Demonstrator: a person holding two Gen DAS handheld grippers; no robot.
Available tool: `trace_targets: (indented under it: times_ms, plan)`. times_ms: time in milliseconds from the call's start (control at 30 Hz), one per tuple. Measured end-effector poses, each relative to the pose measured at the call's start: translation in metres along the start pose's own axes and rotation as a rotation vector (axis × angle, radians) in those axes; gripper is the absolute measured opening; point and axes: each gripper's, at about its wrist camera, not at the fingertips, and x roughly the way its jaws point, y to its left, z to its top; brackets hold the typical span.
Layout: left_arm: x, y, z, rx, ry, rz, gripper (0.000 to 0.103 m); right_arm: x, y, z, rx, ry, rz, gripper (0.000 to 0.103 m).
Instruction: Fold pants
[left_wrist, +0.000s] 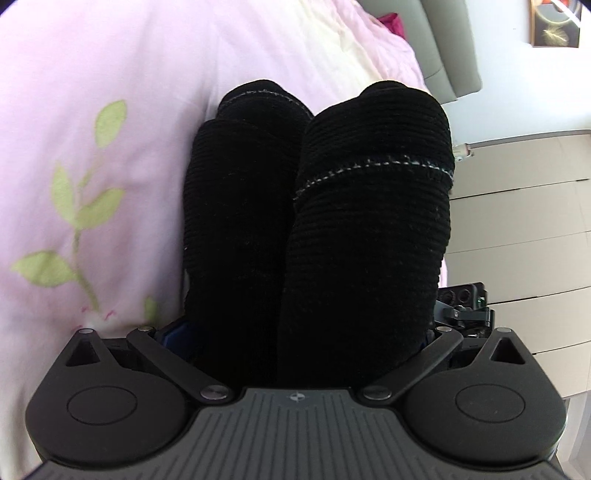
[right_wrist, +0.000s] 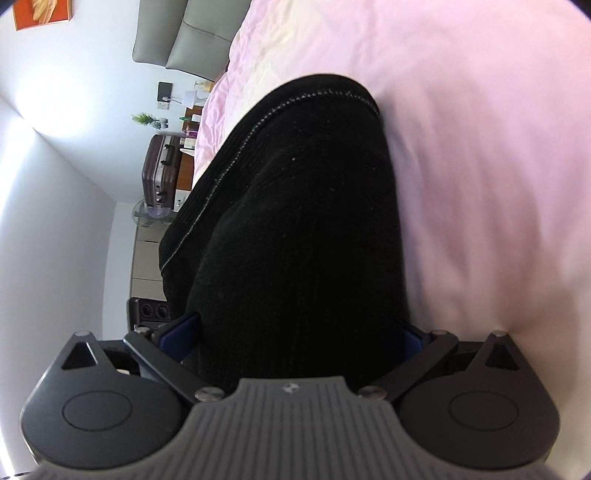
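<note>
1. Pants (left_wrist: 317, 221), black ribbed fabric with pale stitching along the seams, are lying bunched on the pink bed cover (left_wrist: 92, 92); in both wrist views the cloth is filling the middle of the frame and running back between the gripper fingers.
2. Bed cover, pink with a green leaf print, is carrying the pants; the left wrist view is showing them near the cover's right edge, beside a white drawer unit (left_wrist: 517, 221).
3. Suitcase (right_wrist: 162, 170), brown, is standing beyond the bed's far side in the right wrist view.
4. Left gripper (left_wrist: 295, 332) is sitting with its jaws spread wide, two rolled folds of pants lying between them; whether the pads are pressing the cloth, cannot tell.
5. Right gripper (right_wrist: 299, 332) is likewise spread wide, blue pads (right_wrist: 181, 332) flanking one thick fold of pants; contact is unclear.
</note>
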Motion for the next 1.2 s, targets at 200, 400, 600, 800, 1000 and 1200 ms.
trace_targets:
  times_ms: [200,400,600,800,1000,1200]
  plan:
    - [0.004,-0.009,-0.003,0.036,-0.009,0.023,0.103,0.016,0.009,0.002,-0.043,0.024,-0.021,0.096]
    - [-0.009,-0.019,-0.017,0.056,-0.047,0.02,0.097,0.01,0.014,-0.003,-0.05,-0.006,-0.009,0.076]
    - [-0.03,-0.046,-0.039,0.096,-0.089,0.006,0.076,-0.002,0.035,-0.016,-0.061,-0.048,0.006,0.068]
    - [-0.055,-0.066,-0.061,0.127,-0.107,0.013,0.076,-0.017,0.055,-0.035,-0.063,-0.073,0.04,0.067]
    - [-0.101,-0.083,-0.085,0.164,-0.168,-0.008,0.076,-0.022,0.095,-0.052,-0.089,-0.09,0.063,0.066]
    - [-0.173,-0.099,-0.106,0.185,-0.262,0.013,0.076,-0.004,0.159,-0.058,-0.169,-0.062,0.089,0.066]
